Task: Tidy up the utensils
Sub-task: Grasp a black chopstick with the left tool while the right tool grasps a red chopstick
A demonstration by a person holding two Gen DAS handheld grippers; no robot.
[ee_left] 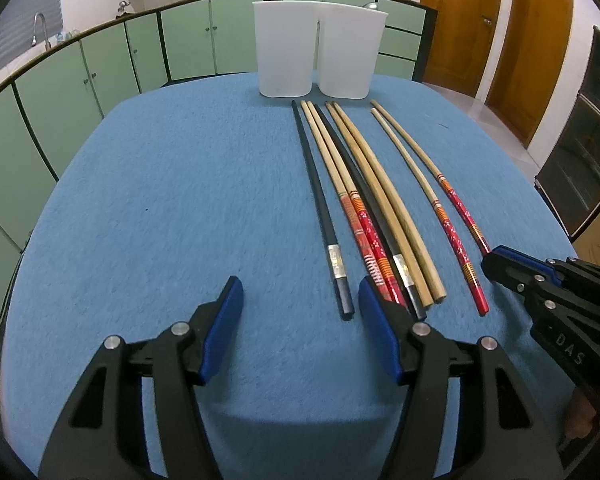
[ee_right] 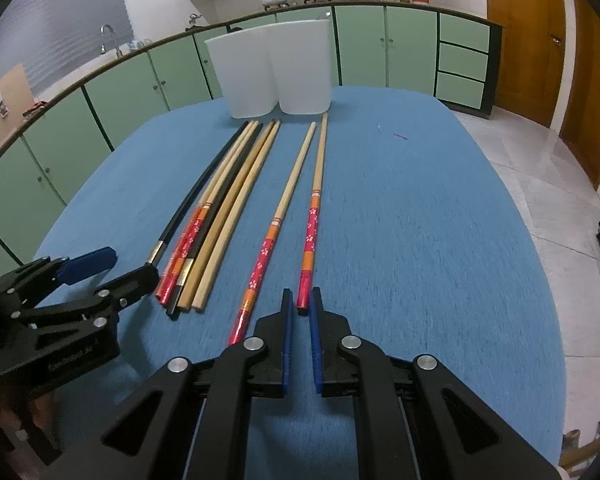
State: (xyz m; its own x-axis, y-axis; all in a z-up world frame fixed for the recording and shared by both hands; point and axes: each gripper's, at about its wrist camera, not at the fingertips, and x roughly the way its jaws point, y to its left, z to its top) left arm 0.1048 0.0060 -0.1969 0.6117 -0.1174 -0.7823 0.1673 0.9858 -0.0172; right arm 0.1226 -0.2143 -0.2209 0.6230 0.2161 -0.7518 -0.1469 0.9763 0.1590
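Observation:
Several chopsticks lie lengthwise on the blue table cloth [ee_left: 160, 200]: black ones [ee_left: 320, 208], plain wooden ones [ee_left: 380, 184] and red-patterned ones [ee_left: 364, 236]. Two white containers [ee_left: 316, 52] stand at the far edge, also in the right wrist view [ee_right: 276, 72]. My left gripper [ee_left: 300, 300] is open and empty, just before the handle end of a black chopstick. My right gripper [ee_right: 301, 312] has its jaws nearly shut around the handle tip of the rightmost red-patterned chopstick [ee_right: 312, 232]. A second red-patterned chopstick [ee_right: 260, 256] lies just left of it.
Green kitchen cabinets [ee_left: 100, 72] run behind the table, with a sink tap [ee_left: 40, 28] at left and pots on the counter. Wooden doors [ee_left: 500, 32] are at right. A tiled floor [ee_right: 540, 160] lies to the right of the table.

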